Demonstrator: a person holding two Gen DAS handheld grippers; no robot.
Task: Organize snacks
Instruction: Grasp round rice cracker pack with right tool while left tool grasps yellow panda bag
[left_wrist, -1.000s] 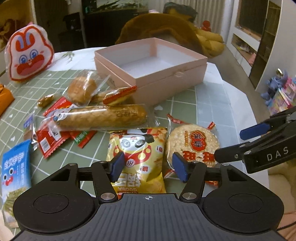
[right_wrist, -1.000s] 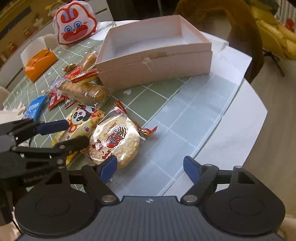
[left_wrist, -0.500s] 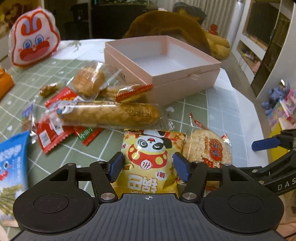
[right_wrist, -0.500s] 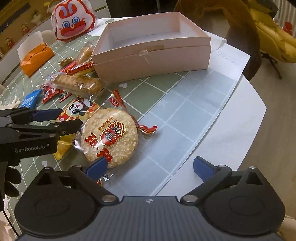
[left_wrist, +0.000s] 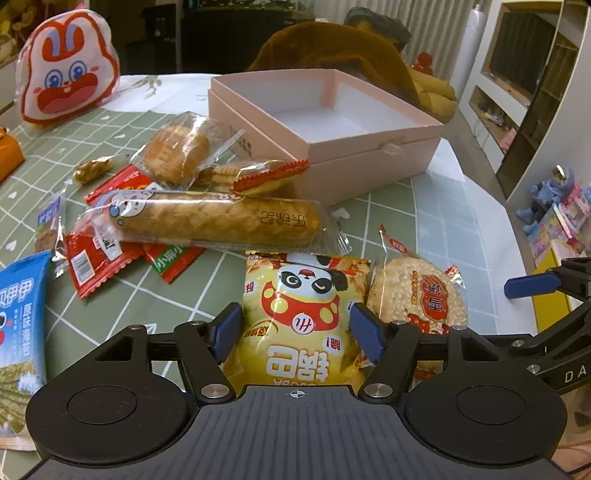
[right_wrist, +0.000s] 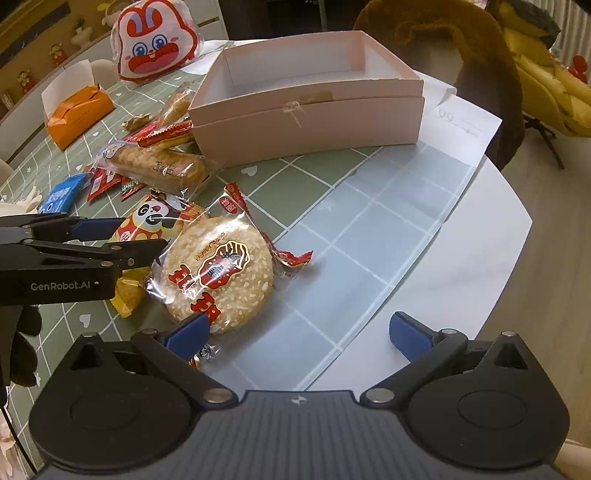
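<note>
My left gripper (left_wrist: 295, 328) is open, its blue pads on either side of the yellow panda snack bag (left_wrist: 303, 314), which lies on the table. The round rice cracker pack (right_wrist: 218, 273) lies right of the bag; it also shows in the left wrist view (left_wrist: 417, 295). My right gripper (right_wrist: 295, 332) is wide open and empty just above the table, its left pad at the cracker's near edge. The open pink box (right_wrist: 306, 92) stands empty behind the snacks. A long bread roll (left_wrist: 214, 221), a round pastry (left_wrist: 177, 151) and red sachets (left_wrist: 96, 254) lie left of the box.
A rabbit-face bag (left_wrist: 66, 85) stands at the far left. An orange tissue box (right_wrist: 77, 110) sits at the left edge. A blue packet (left_wrist: 18, 314) lies near left. The round table's edge (right_wrist: 509, 243) curves on the right, with a chair behind.
My left gripper has moved forward and lower so its pads now flank the panda bag. My right gripper has opened wider and come closer to the rice cracker.
</note>
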